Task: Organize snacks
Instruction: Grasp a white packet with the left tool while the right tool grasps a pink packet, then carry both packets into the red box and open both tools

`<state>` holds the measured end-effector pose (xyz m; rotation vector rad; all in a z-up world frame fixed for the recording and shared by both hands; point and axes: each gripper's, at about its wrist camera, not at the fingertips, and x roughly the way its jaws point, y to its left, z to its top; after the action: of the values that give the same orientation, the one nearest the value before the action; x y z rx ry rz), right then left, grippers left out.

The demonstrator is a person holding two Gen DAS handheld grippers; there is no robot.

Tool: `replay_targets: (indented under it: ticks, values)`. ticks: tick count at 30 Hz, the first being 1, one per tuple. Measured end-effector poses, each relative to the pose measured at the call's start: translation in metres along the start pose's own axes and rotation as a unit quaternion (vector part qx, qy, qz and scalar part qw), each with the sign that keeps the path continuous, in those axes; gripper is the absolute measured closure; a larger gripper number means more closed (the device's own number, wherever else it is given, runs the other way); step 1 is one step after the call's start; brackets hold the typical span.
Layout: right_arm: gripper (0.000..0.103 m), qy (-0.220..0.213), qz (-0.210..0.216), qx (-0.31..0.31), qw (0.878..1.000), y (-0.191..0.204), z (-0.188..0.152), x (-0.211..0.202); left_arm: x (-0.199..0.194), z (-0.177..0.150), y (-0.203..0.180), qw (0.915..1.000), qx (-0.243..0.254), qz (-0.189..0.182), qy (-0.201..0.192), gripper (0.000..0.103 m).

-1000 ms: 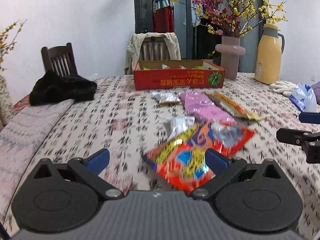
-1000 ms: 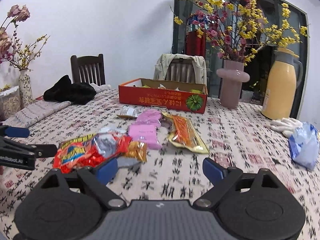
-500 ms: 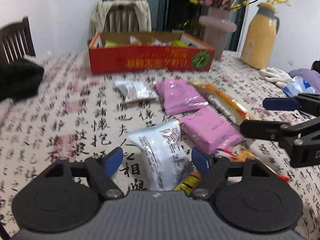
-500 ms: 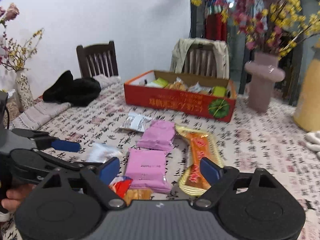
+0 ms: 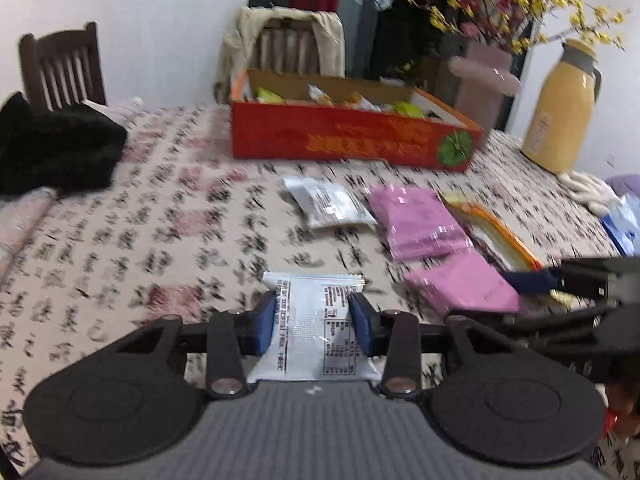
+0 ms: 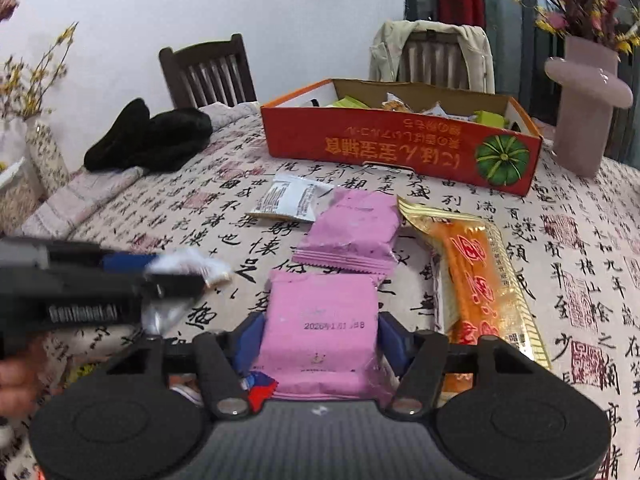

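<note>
My left gripper (image 5: 313,316) is closing on a white snack packet (image 5: 316,332), and its blue pads pinch the packet's two sides low over the table. The jaws of my right gripper (image 6: 320,336) are closing too, their pads against the sides of a pink packet (image 6: 320,320). The two grippers sit side by side, left gripper (image 6: 160,276) to the left. A second pink packet (image 6: 352,228), a small white packet (image 6: 288,200) and a long orange packet (image 6: 476,280) lie further ahead. Behind them stands the red cardboard box (image 6: 400,152) with several snacks inside.
A black cloth (image 6: 152,140) lies at the table's left, a pink vase (image 6: 588,100) at the back right, and a yellow thermos (image 5: 560,112) and white gloves (image 5: 588,192) further right. Chairs stand behind the table. A hand (image 6: 16,376) shows at the left edge.
Both grippers moved forward and down over the packets and their jaws narrowed: left now around the white packet, right around the pink one. The red-and-yellow bag has left the left view.
</note>
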<state>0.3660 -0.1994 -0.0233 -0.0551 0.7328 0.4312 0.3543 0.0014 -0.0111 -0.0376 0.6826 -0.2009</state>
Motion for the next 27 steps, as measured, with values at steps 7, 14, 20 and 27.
replay_targets:
  ticks: [7,14,20,27]
  values:
    - [0.042,-0.037,-0.023,0.018,0.999,-0.007,-0.001,-0.028,-0.039,0.01,-0.011,0.9987,0.012,0.003,-0.05,0.063]
    - [0.042,-0.101,-0.076,-0.016,0.992,-0.004,-0.012,-0.097,-0.093,0.002,-0.031,0.9954,0.017,-0.002,-0.094,0.063]
    - [0.042,-0.129,-0.081,-0.02,0.988,0.006,-0.041,-0.152,-0.136,-0.016,-0.042,0.9934,0.015,-0.001,-0.113,0.063]
    - [0.042,-0.147,-0.083,-0.018,0.985,0.017,-0.065,-0.19,-0.171,-0.026,-0.049,0.9904,0.016,0.003,-0.138,0.063]
